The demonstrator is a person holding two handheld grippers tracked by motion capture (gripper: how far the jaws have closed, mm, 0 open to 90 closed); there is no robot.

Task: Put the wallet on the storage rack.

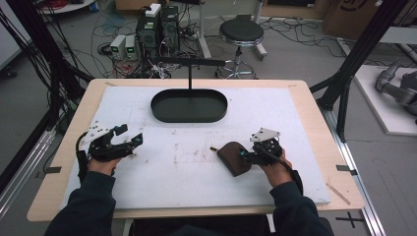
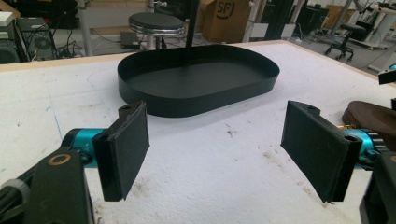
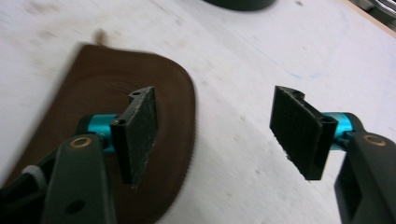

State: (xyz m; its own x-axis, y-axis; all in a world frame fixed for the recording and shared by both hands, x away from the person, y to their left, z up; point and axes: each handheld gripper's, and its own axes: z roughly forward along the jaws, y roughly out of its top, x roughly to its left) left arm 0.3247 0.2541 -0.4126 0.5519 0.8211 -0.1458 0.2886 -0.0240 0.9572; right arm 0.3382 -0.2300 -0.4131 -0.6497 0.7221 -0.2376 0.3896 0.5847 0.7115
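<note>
- Brown pouch (image 1: 234,158): flat on white mat (image 1: 162,182), right of centre, near front edge; small tab at its far end.
- Right gripper (image 1: 252,155): jaws wide apart, nothing held; one jaw over pouch's edge, other over bare mat; contact with pouch unclear.
- Left gripper (image 1: 129,140): at mat's left, well apart from pouch; jaws spread, empty, aimed toward tray.
- Black oval tray (image 1: 189,105): far middle of mat, shallow, with upright post behind.
- Mat on wooden table (image 1: 314,105); stool (image 1: 241,32) and cables on floor beyond.
</note>
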